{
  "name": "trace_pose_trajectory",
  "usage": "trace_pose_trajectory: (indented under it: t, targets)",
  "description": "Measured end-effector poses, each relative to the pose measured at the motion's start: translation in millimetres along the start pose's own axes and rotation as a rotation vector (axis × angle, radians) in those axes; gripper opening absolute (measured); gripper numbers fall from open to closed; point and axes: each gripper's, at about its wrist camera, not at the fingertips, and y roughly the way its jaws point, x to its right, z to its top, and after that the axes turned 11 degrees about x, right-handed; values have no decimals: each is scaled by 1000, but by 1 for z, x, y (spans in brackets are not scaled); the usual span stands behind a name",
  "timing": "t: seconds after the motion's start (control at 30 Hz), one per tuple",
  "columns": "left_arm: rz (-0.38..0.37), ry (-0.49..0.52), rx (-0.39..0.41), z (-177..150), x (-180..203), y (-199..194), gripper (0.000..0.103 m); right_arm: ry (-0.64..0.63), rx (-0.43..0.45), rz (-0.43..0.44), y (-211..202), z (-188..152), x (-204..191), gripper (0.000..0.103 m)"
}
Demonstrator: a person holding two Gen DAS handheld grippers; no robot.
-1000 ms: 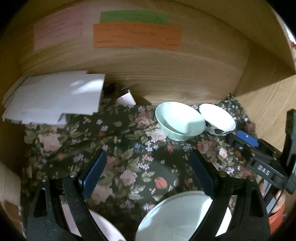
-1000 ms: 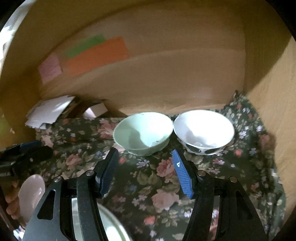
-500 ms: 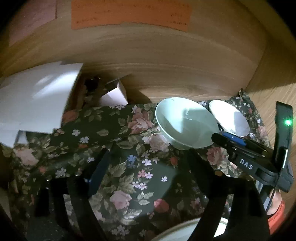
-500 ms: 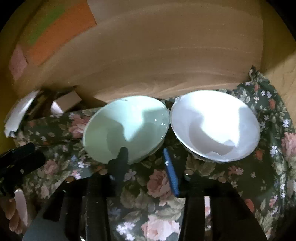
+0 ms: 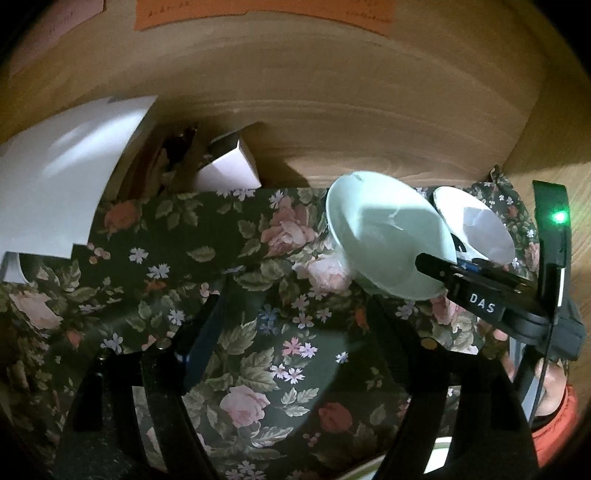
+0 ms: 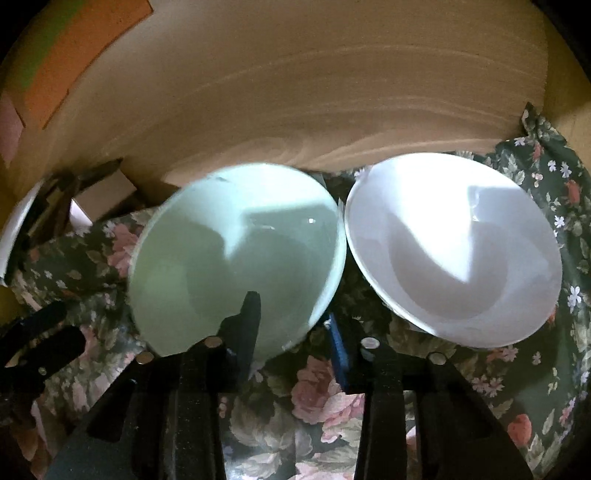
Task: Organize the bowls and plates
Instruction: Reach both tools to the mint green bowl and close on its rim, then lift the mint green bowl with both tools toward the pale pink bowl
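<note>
Left wrist view: the green bowl (image 5: 388, 236) sits on the floral cloth (image 5: 258, 332) near the wooden back wall (image 5: 332, 122), and the white bowl (image 5: 476, 225) lies just to the right of the green bowl, rims touching or nearly so. The left gripper (image 5: 291, 328) hovers over bare cloth in front of the green bowl, its jaws wide and closing slightly with nothing between them. The right gripper's body, reaching the green bowl's near rim, bears the letters "DAS" (the only writing I can read; the orange paper (image 5: 258, 14) above has lines too small to make out).

Right wrist view: the right gripper (image 6: 291, 325) is closing its jaws across the green bowl's near rim, one finger inside and one outside; whether the pads press yet I cannot tell. I judge the organizing barely begun: neither bowl is stacked.
</note>
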Motion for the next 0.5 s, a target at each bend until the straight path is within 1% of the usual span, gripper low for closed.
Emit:
trace_pose_trajectory:
  t: [0.07, 0.13, 0.23, 0.37, 0.5]
  targets:
    - [3, -5, -1, 0, -1, 0, 79, -7, -14, 14, 2, -2, 0, 19]
    - [5, -7, -1, 0, -2, 0, 79, -15, -24, 40, 0, -4, -2, 17]
    - [9, -8, 1, 1, -3, -1, 79, -47, -32, 72, -6, -9, -10, 16]
    - [19, -4, -4, 0, -1, 1, 79, -127, -46, 90, -13, -20, -25, 15]
    - [32, -2, -22, -3, -1, 7, 79, -168, -63, 115, -23, -31, -33, 15]
